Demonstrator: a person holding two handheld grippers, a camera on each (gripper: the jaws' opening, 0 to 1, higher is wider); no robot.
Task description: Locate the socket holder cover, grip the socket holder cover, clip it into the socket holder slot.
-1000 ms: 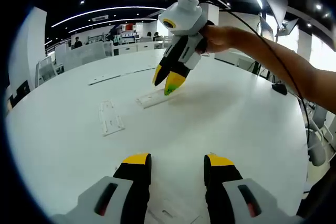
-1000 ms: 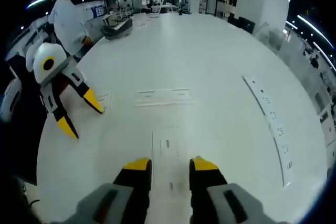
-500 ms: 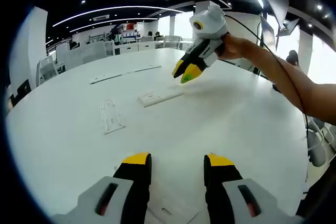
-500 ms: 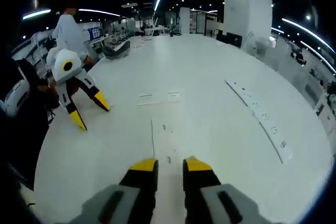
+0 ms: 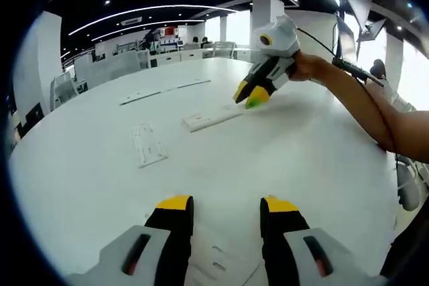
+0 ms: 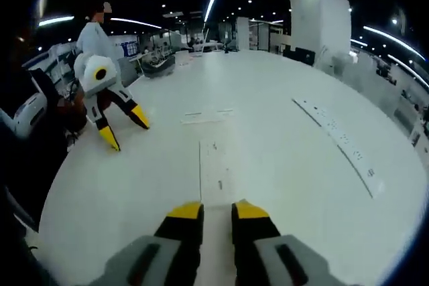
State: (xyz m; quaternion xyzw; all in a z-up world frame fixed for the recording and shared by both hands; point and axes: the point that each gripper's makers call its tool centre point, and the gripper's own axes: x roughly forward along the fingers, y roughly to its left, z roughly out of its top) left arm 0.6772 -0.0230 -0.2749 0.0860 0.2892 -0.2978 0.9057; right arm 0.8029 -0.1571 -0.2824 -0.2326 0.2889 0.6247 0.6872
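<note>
Left gripper view: the left gripper (image 5: 224,207) sits low over a large white table (image 5: 301,159), yellow-tipped jaws spread wide, nothing between them. A flat white part lies just under the jaws at the bottom edge; what it is I cannot tell. Further out lies a small pale socket holder cover (image 5: 147,144), flat on the table, apart from everything else. Beyond it, to the right, a short white socket holder (image 5: 213,118) lies flat. The right gripper (image 5: 253,94) hangs in the air just past that holder's far end, held by a hand (image 5: 310,67) on a bare forearm, tips pointing down toward the table, close together, carrying nothing that I can make out. Long white strips (image 5: 164,90) lie near the far table edge.

Right gripper view: right gripper jaws (image 6: 217,210) narrowly parted, nothing held, above the near end of the socket holder (image 6: 214,172). The cover (image 6: 207,116) lies beyond the holder's far end. The left gripper (image 6: 124,128) is at left, jaws splayed, empty. A long power strip (image 6: 343,145) lies at right
</note>
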